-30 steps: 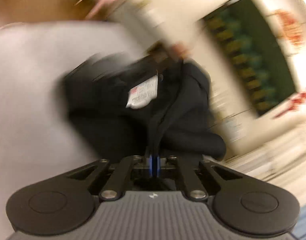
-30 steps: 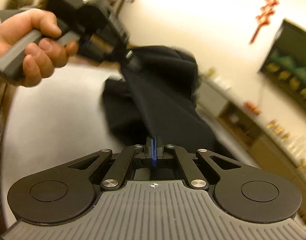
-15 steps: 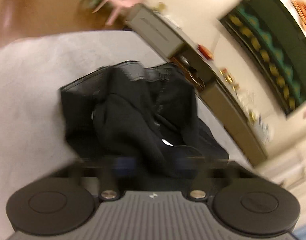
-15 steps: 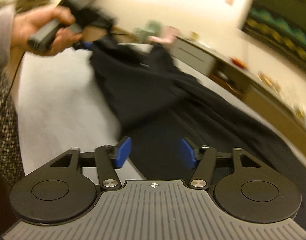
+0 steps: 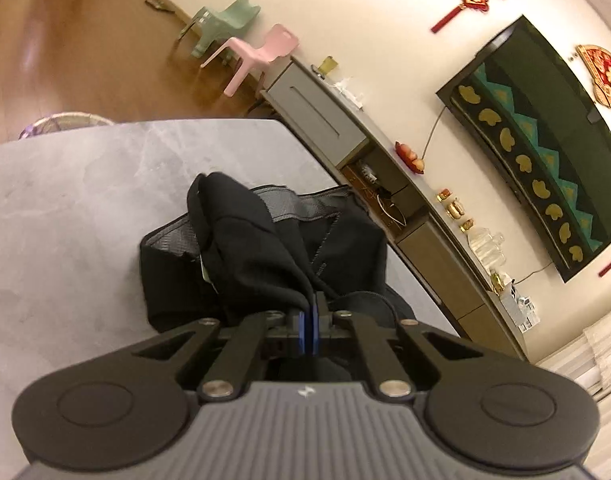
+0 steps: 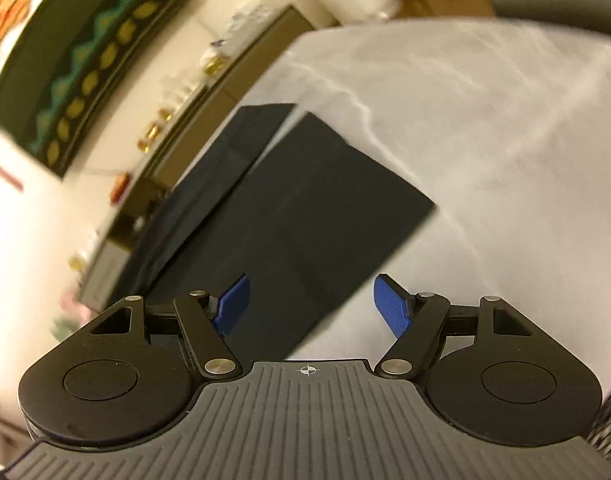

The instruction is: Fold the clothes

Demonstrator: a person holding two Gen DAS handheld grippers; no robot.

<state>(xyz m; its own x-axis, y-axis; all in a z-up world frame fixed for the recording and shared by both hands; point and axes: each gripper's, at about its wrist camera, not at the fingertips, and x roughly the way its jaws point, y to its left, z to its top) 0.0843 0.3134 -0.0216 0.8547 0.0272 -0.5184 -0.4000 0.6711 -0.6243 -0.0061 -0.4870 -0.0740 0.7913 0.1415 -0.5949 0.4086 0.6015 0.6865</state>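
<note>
While left gripper is clenched on a fold of the black garment, the bunched cloth lies just ahead on the grey table. Right gripper spread wide, empty; flat trouser legs ahead of it.

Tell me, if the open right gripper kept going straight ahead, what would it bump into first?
Probably the black garment lying flat on the grey table. The right gripper has its fingers spread, pointing over that cloth, though depth is hard to judge.
</note>
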